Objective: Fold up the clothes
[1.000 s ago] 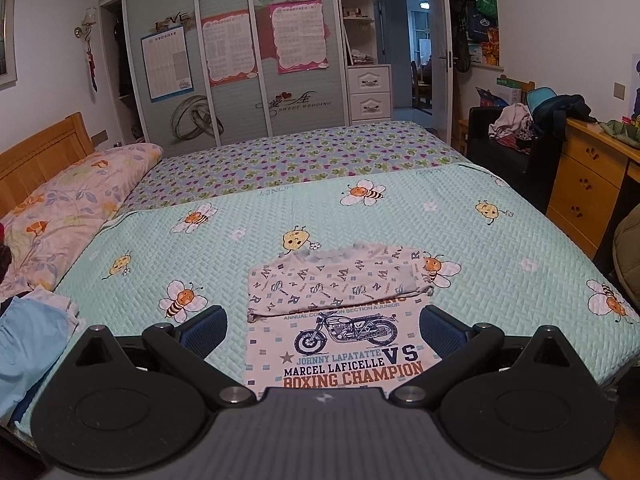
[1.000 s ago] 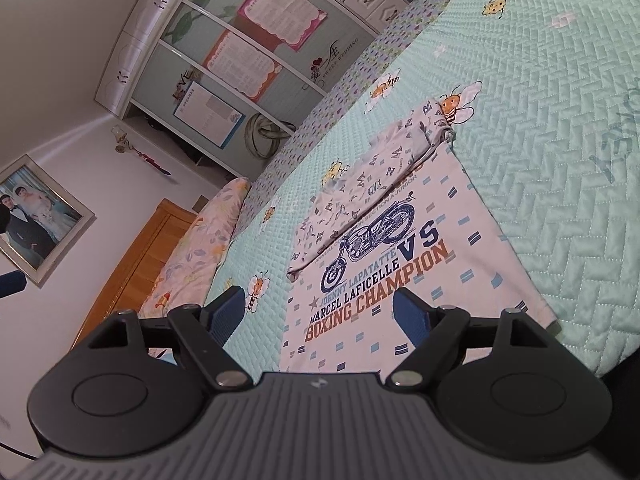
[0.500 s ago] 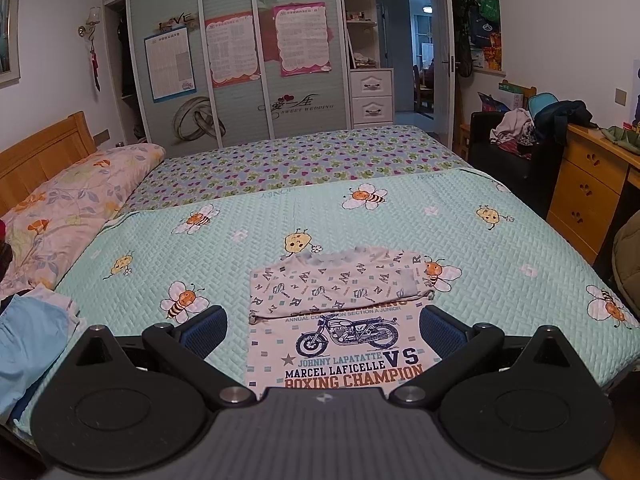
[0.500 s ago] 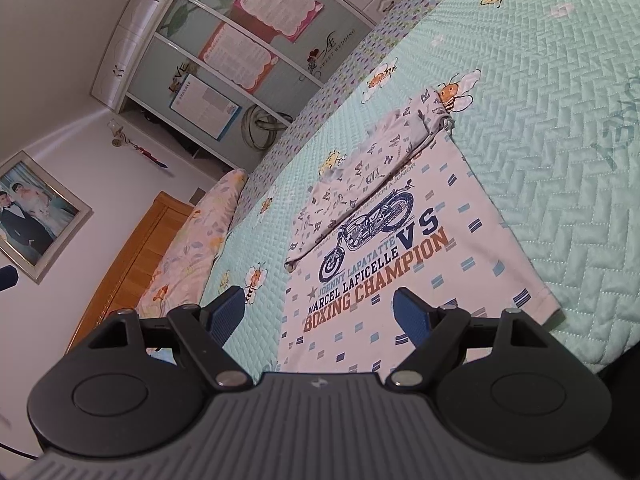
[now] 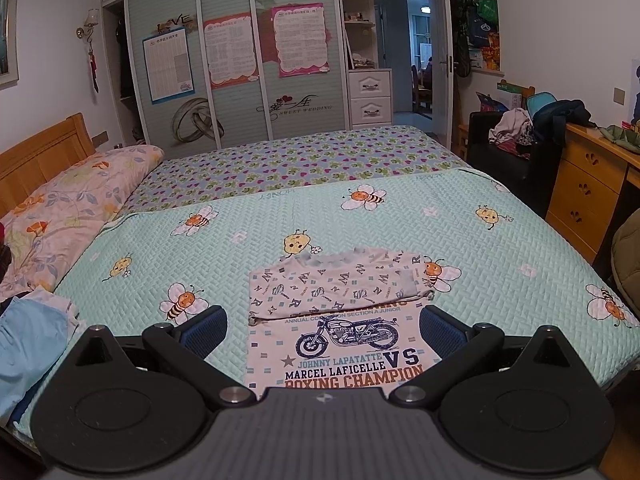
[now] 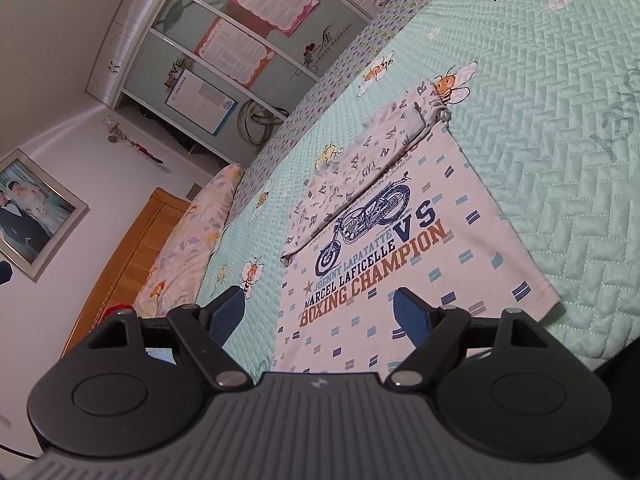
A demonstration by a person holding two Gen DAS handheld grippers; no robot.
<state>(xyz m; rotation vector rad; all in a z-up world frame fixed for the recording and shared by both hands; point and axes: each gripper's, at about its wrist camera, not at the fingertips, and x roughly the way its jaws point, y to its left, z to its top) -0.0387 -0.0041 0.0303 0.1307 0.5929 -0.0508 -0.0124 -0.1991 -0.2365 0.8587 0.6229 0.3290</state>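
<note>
Blue pads line both fingers of the left claw [image 5: 322,330], which is spread wide with nothing between them; the claw hangs above the near edge of the bed, clear of the cloth. Straight ahead of it, framed between its two fingers, lies the T-shirt [image 5: 340,348], flat on the mint quilted bedspread [image 5: 500,248] with its motorcycle print and "BOXING CHAMPION" lettering facing up. The far part of the shirt is folded back toward the claw, so a band of letter-patterned fabric lies across the top of the print.

The right claw [image 6: 320,314] is likewise spread wide and holds nothing. Its view is tilted, and it hovers over the near hem of the T-shirt [image 6: 400,240]: the right finger [image 6: 412,316] sits over the white cloth, the left finger [image 6: 226,312] over the bedspread [image 6: 560,140] just beside the shirt's left edge. Whether either finger touches the fabric cannot be told.

Farther out, a floral pillow [image 5: 68,208] rests against the wooden headboard [image 5: 36,160] on the left, and a light blue garment [image 5: 28,344] lies at the bed's near left corner. Beyond the bedspread is a heart-patterned sheet [image 5: 300,160], then a sliding-door wardrobe [image 5: 240,80] with posters. A wooden dresser [image 5: 588,196] stands on the right.
</note>
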